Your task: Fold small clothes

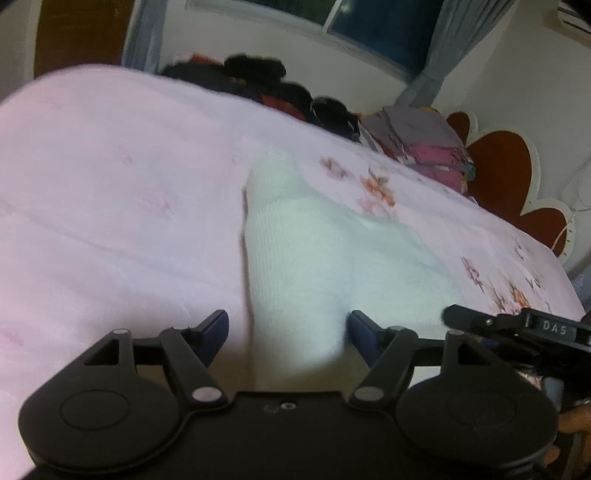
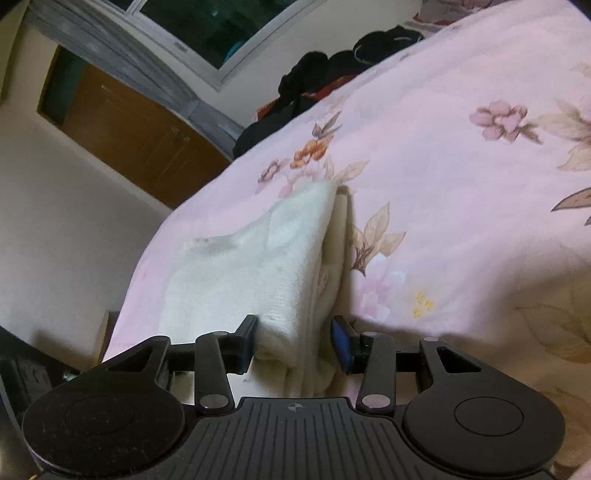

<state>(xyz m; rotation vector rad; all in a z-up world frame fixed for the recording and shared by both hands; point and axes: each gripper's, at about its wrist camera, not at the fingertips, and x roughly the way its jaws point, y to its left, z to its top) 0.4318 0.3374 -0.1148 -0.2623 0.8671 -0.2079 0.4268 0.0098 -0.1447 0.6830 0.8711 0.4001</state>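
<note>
Left gripper (image 1: pixel 287 332): nearest in the left wrist view; jaws spread wide, blue pads on either side of the near end of the white garment, the left pad clear of the cloth, so released rather than clamped.
Right gripper (image 2: pixel 294 339): nearest in the right wrist view; jaws part-way apart around a bunched fold of the garment, left pad against the cloth, right pad beside it; a firm pinch cannot be told for certain.
White garment (image 1: pixel 295 254): small ribbed knit piece lying on the bed, running away from the left gripper; in the right wrist view (image 2: pixel 258 266) its edge is lifted into a ridge with layered folds showing.
Bed cover (image 1: pixel 110 192): pink with a floral print, carrying the garment.
Second gripper body (image 1: pixel 517 328): black, entering the left wrist view at the right edge, just beside the garment.
Dark clothes pile (image 1: pixel 258 81): at the far edge of the bed.
Folded stack (image 1: pixel 424 144): pink and grey fabric, far right of the bed.
Headboard (image 1: pixel 509 173): red, scalloped, behind the stack.
Window (image 1: pixel 369 22): on the far wall, grey curtains at each side.
Wooden door (image 2: pixel 140 136): brown, far left in the right wrist view.
</note>
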